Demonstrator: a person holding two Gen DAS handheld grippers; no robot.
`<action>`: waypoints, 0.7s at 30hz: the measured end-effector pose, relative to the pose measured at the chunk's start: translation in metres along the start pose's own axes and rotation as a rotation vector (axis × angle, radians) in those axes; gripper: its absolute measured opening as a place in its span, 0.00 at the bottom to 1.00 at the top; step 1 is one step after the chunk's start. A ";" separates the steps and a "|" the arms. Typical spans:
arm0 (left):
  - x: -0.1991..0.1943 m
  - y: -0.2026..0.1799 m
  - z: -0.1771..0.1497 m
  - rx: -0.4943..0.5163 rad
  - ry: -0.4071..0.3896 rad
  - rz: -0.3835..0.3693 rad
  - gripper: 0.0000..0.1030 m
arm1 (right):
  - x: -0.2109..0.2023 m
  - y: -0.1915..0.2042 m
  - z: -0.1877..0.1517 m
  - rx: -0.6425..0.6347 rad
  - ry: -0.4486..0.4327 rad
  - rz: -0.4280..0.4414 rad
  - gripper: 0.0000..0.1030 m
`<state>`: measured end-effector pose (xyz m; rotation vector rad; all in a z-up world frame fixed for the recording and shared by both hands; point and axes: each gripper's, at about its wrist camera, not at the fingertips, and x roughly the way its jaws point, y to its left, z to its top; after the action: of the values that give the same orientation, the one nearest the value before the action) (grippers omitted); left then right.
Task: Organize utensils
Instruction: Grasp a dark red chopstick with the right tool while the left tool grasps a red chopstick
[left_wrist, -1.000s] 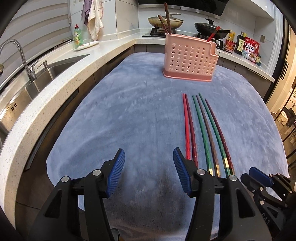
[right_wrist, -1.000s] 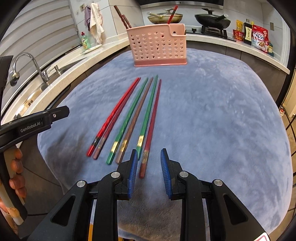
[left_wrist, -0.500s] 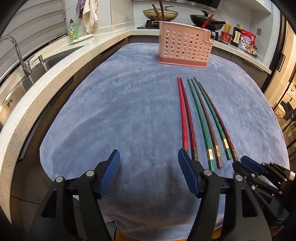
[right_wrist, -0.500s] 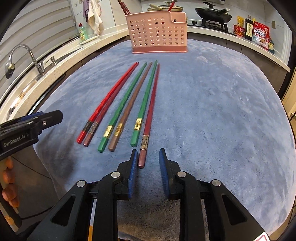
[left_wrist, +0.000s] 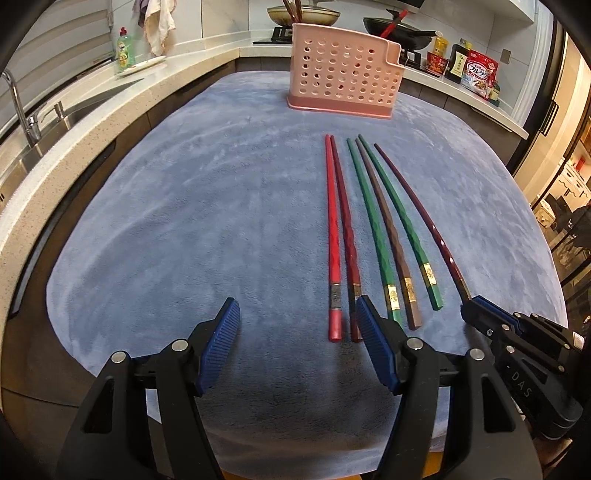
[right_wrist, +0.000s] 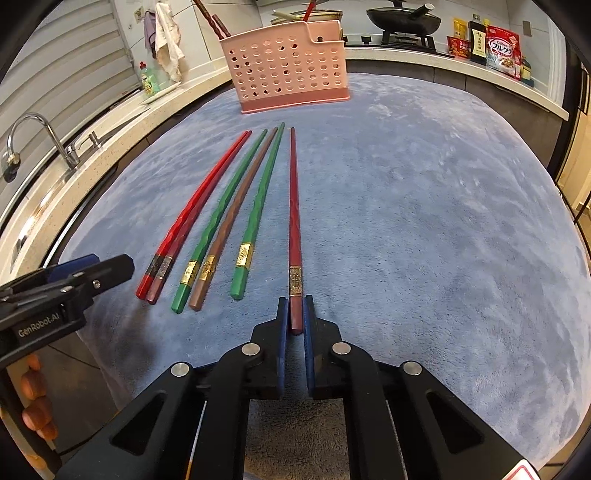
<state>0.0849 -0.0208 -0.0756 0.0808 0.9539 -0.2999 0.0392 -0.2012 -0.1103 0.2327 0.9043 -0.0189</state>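
Several chopsticks lie side by side on a blue cloth: a red one, a dark red one, two green ones and a brown one. My right gripper is shut on the near end of the maroon chopstick, which points toward the pink perforated utensil holder. That holder also shows in the left wrist view, with chopsticks standing in it. My left gripper is open and empty, low over the cloth just left of the red chopstick's end.
A stone counter with a sink and tap runs along the left. A dish soap bottle, pans on a stove and food packets stand at the back. The right gripper shows in the left wrist view.
My right gripper moved forward and closed on the end of the maroon chopstick, which now lies apart from the others. My left gripper pulled back slightly and stayed open.
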 end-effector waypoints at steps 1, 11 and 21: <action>0.001 -0.001 0.000 -0.001 0.003 -0.003 0.60 | 0.000 -0.001 0.000 0.002 -0.001 0.000 0.07; 0.020 0.000 -0.003 -0.011 0.033 0.034 0.54 | 0.000 -0.003 -0.001 0.016 0.000 0.011 0.07; 0.020 -0.001 -0.002 0.009 0.023 0.042 0.19 | 0.000 -0.003 -0.001 0.016 -0.001 0.011 0.07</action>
<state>0.0939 -0.0262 -0.0930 0.1124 0.9724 -0.2653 0.0382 -0.2041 -0.1116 0.2526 0.9026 -0.0164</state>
